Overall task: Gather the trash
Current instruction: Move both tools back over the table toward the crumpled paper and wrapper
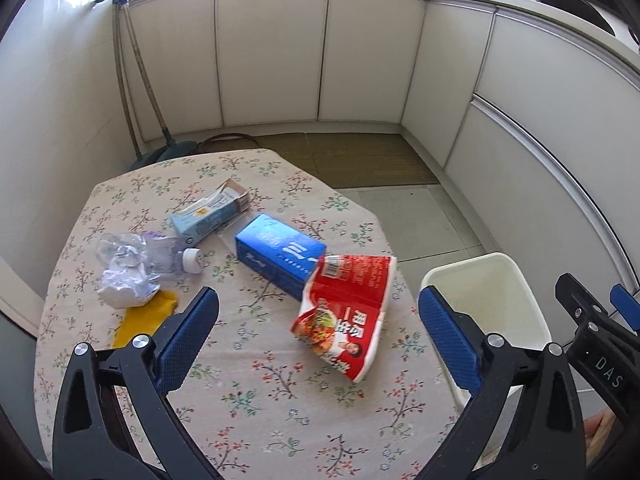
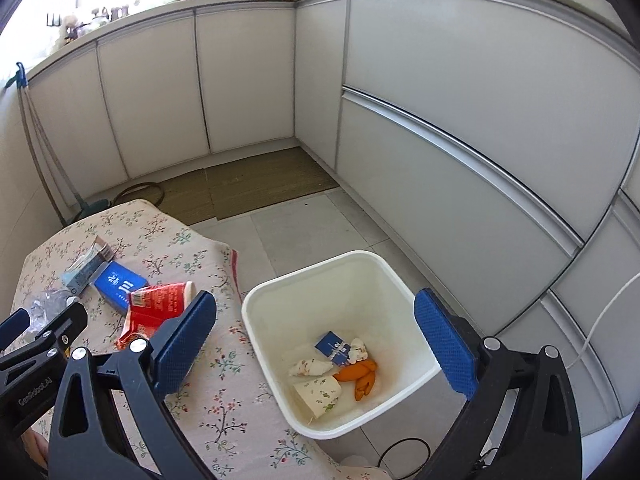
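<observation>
Clearly, in the left wrist view, the left gripper is seen with its jaws spread wide and nothing between them, held above a bench covered by a floral cloth. On the bench, a red snack wrapper is seen lying just beyond the jaws, touching the near corner of a dark blue box. Farther off and to the left, a pale blue carton with an opened end is found, and beside it a crushed clear bottle with a white cap. A crumpled white paper is seen resting against a yellow scrap at the left. A white bin is visible on the floor off the bench's right edge, and part of the right gripper is caught at the right border. In the right wrist view, the right gripper is likewise shown released, its jaws wide apart and empty, poised over the bin. Inside the bin, a small blue packet, orange peel, crumpled tissue and a floral packet are seen lying on the bottom. The wrapper and the blue box are seen on the bench to the left.
</observation>
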The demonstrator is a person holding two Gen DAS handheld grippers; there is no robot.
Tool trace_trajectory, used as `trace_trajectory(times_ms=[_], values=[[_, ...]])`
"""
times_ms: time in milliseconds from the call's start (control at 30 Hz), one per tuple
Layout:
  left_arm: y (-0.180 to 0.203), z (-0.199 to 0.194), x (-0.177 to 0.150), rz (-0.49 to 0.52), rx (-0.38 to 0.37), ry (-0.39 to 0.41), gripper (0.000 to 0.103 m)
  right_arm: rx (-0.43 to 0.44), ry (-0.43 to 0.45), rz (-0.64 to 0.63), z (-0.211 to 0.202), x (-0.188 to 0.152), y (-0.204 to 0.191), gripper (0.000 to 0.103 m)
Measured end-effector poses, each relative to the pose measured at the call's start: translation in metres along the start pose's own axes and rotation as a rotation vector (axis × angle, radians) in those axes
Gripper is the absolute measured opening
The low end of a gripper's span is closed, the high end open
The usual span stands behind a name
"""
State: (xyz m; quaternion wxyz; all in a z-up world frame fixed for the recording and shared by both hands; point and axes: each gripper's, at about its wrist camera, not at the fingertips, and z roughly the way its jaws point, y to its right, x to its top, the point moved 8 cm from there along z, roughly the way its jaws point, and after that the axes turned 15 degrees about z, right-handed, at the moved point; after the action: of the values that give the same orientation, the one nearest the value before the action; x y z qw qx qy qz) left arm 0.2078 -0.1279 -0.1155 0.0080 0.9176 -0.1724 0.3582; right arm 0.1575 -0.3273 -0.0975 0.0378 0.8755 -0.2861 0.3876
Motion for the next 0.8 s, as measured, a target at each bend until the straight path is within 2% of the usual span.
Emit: trace_trajectory(times_ms=[467, 633, 800], values=[[-0.128, 0.018, -0.062, -0.175, 0.111, -0.12, 0.096, 0.1, -0.043, -0.169, -0.003, -0.049, -0.12, 0.096], [-0.175, 0.038, -0.074, -0.258, 0.136, -0.168, 0.096, 0.134, -0.083, -0.205, 0.0, -0.073, -0.154, 0.096], [-0.207, 0.073, -0.08, -0.304, 0.12, -0.204, 0.096, 0.173, -0.152, -0.22, 0.008, -0.094, -0.181, 0.096]])
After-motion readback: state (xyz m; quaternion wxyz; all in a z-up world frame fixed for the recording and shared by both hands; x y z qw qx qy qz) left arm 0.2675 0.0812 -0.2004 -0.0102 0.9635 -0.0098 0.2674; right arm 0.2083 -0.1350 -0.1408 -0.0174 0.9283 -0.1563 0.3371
